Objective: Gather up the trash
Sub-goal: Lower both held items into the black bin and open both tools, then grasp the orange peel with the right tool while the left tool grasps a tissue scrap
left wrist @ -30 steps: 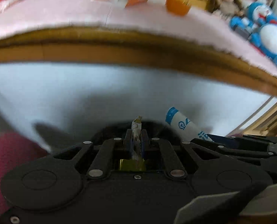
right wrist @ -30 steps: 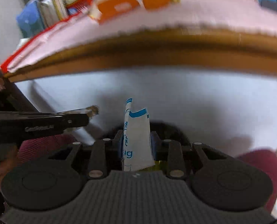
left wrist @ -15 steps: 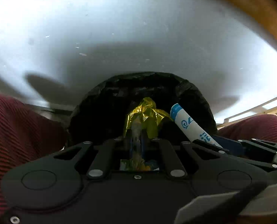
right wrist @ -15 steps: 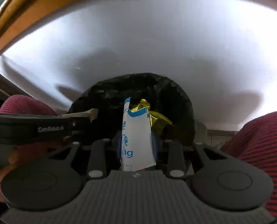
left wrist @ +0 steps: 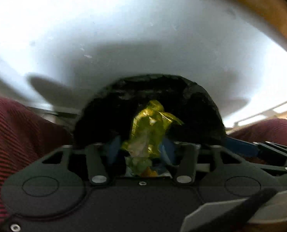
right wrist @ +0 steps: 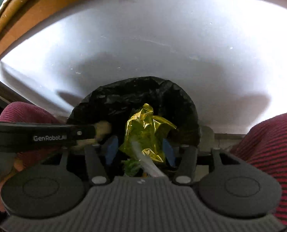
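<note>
Both grippers are pointing steeply down over the bin and both sets of jaws are opening right now. The left gripper [left wrist: 141,150] has its blue pads [left wrist: 112,149] spread apart, and a blurry pale scrap [left wrist: 141,147] sits in the gap without the pads pressing on it. Same deal with the right gripper [right wrist: 140,150]: pads apart, a blurred whitish wrapper [right wrist: 147,162] loose between them, nothing pinched. Just past the fingertips is a crumpled gold foil wrapper [left wrist: 153,123] lying inside the black bin bag [left wrist: 197,104], and some green bits show below it. Either side of the bin are the person's red striped trouser legs [right wrist: 275,147]. Beyond that is white floor [right wrist: 162,48], then a wooden edge [right wrist: 27,13] at the top.
</note>
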Motion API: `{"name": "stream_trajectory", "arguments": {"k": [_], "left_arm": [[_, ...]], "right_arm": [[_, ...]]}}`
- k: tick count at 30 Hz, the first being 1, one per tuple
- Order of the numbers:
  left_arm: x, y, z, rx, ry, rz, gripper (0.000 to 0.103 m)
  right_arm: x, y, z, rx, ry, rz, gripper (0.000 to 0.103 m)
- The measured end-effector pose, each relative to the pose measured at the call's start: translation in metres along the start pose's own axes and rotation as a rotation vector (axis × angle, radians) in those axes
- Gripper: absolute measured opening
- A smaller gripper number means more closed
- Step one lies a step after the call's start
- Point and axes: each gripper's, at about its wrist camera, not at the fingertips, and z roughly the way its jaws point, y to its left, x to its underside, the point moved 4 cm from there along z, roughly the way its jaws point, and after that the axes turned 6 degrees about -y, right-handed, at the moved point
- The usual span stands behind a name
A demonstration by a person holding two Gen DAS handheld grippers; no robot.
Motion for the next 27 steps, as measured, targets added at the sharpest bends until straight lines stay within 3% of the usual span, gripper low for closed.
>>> {"name": "stream_trajectory", "arguments": {"k": [3,6,13,19,23,27], "left_arm": [[-0.003,0.000,-0.004,-0.014,-0.020,0.017,0.066],[-0.006,0.001,-0.015,-0.005,-0.047,0.016,0.067],[-0.021,0.001,-0.062,0.008,-0.204,0.061,0.078],[-0.038,-0.003,-0.127,0.088,-0.413,0.103,0.082],[-0.056,0.000,-0.175,0.126,-0.637,0.062,0.091],[-0.082,-0.002,-0.194,0.116,-0.747,0.088,0.095]], "right_arm": [[-0.002,-0.001,-0.005,-0.002,-0.015,0.000,0.070],[-0.006,-0.003,-0.011,0.000,-0.036,-0.008,0.071],[-0.026,0.002,-0.045,-0.031,-0.145,-0.055,0.075],[-0.050,0.018,-0.095,-0.114,-0.300,-0.157,0.081],[-0.064,0.033,-0.126,-0.087,-0.429,-0.274,0.083],[-0.087,0.035,-0.144,-0.080,-0.534,-0.267,0.083]]}}
